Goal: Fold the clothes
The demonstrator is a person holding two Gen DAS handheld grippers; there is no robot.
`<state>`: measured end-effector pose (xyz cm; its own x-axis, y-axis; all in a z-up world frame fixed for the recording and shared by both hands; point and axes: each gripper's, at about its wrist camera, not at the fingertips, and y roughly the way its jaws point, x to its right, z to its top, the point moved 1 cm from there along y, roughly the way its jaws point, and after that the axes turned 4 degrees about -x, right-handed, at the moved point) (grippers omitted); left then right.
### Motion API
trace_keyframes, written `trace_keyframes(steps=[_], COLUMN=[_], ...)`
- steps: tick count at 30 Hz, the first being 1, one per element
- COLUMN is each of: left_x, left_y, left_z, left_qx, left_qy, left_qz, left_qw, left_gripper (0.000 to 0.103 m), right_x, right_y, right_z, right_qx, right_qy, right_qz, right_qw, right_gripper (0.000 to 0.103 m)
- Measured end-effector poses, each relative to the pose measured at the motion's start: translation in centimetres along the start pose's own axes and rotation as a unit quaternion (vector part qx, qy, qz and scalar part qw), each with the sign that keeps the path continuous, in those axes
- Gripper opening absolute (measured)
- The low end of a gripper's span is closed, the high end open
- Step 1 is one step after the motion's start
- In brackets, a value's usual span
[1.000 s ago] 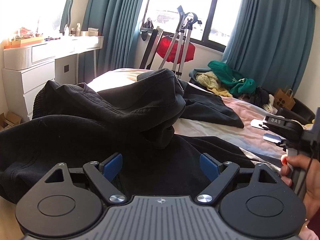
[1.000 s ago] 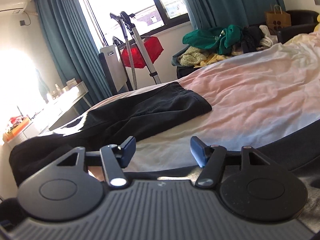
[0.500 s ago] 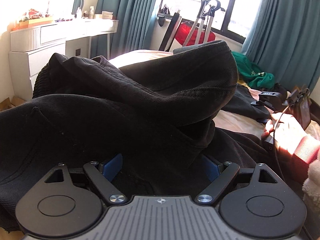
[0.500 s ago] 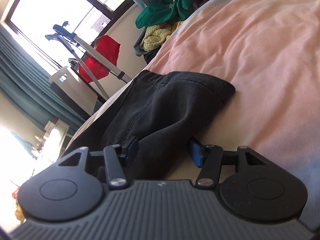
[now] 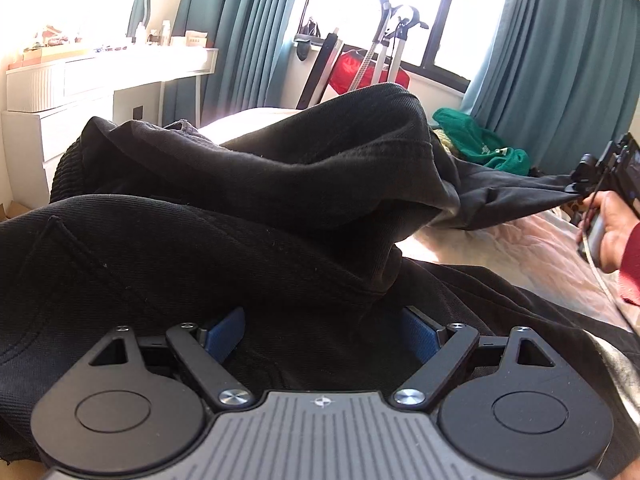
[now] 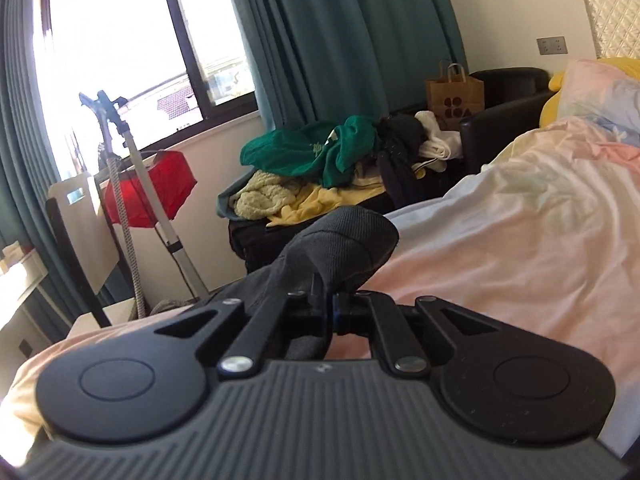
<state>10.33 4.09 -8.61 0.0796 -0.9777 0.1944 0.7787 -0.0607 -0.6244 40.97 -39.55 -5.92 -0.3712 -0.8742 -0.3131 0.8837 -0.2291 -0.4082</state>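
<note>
Black garment (image 5: 240, 216) heaped on the bed (image 5: 532, 248), bulk of it piled straight ahead of the left tongs (image 5: 322, 330). Left tongs released, blue pads (image 5: 226, 330) spread wide, dark cloth filling the gap between them and running under the tool body; cannot tell whether the pads touch the cloth. One big fold humped up in the middle, ribbed cuff or hem at far left of the heap. From the hump a thinner tail of the same garment stretched taut toward the right, ending at the right tongs (image 5: 576, 186), gripped by a hand (image 5: 610, 236) with a red sleeve.

Right wrist view: right tongs (image 6: 334, 312) clenched on a corner of the black garment (image 6: 348, 246), pads pressed together with cloth pinched between them. Pinched corner sticking up as a rounded lump just past the tips, raised off the pink bedsheet (image 6: 520, 232). Rest of the cloth trailing down and left under the tool.

Beyond the bed: pile of clothes (image 6: 320, 164), green on top and yellow beneath, paper bag (image 6: 454, 94) on a dark armchair, garment steamer (image 6: 116, 152) with a red item by the window, teal curtains (image 6: 340, 32). White dresser (image 5: 60, 92) at left in the left wrist view.
</note>
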Motion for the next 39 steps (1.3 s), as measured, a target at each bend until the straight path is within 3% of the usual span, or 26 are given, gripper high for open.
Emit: trace_keyframes(steps=[3, 6, 10, 14, 22, 25, 29, 31, 33, 34, 37, 39], left_x=[0.2, 0.4, 0.8, 1.1, 1.8, 1.8, 1.8, 1.6, 1.3, 1.1, 0.6, 0.3], left_y=[-0.1, -0.3, -0.1, 0.1, 0.5, 0.9, 0.9, 0.6, -0.1, -0.5, -1.7, -2.5], left_z=[0.0, 0.0, -0.2, -0.5, -0.9, -0.8, -0.7, -0.7, -0.6, -0.6, -0.5, -0.4], left_qx=[0.003, 0.005, 0.001, -0.004, -0.012, -0.015, -0.016, -0.017, -0.017, -0.017, -0.016, -0.016], left_qy=[0.005, 0.010, 0.015, 0.019, 0.028, 0.024, 0.019, 0.013, 0.003, -0.004, -0.024, -0.037], left_qz=[-0.001, -0.002, 0.004, 0.010, 0.020, 0.018, 0.014, 0.012, 0.007, 0.003, -0.009, -0.017], left_qw=[1.0000, 0.9999, 0.9999, 0.9998, 0.9993, 0.9994, 0.9996, 0.9997, 0.9998, 0.9998, 0.9995, 0.9990], left_gripper=[0.087, 0.087, 0.087, 0.087, 0.087, 0.087, 0.087, 0.087, 0.087, 0.087, 0.087, 0.087], right_x=[5.6, 12.9, 21.2, 25.0, 27.2, 28.1, 28.8, 28.4, 27.4, 26.8, 25.5, 25.3], right_y=[-1.3, -2.7, -3.2, -2.8, -3.8, -4.7, -7.6, -9.8, -11.9, -13.0, -16.6, -19.3], right_z=[3.3, 4.3, 1.9, -2.2, -5.1, -5.7, -6.5, -7.1, -7.5, -7.4, -7.1, -7.0], right_qx=[0.026, 0.028, -0.021, -0.069, -0.070, -0.081, -0.074, -0.077, -0.085, -0.089, -0.091, -0.086], right_qy=[-0.001, 0.027, 0.042, 0.041, 0.102, 0.147, 0.188, 0.178, 0.139, 0.116, 0.079, 0.105], right_qz=[-0.046, -0.104, -0.158, -0.150, -0.108, -0.103, -0.087, -0.085, -0.087, -0.088, -0.090, -0.083], right_qw=[0.999, 0.994, 0.986, 0.985, 0.986, 0.980, 0.976, 0.977, 0.983, 0.985, 0.989, 0.987], right_gripper=[0.005, 0.005, 0.005, 0.005, 0.008, 0.017, 0.036, 0.045, 0.066, 0.070, 0.071, 0.071])
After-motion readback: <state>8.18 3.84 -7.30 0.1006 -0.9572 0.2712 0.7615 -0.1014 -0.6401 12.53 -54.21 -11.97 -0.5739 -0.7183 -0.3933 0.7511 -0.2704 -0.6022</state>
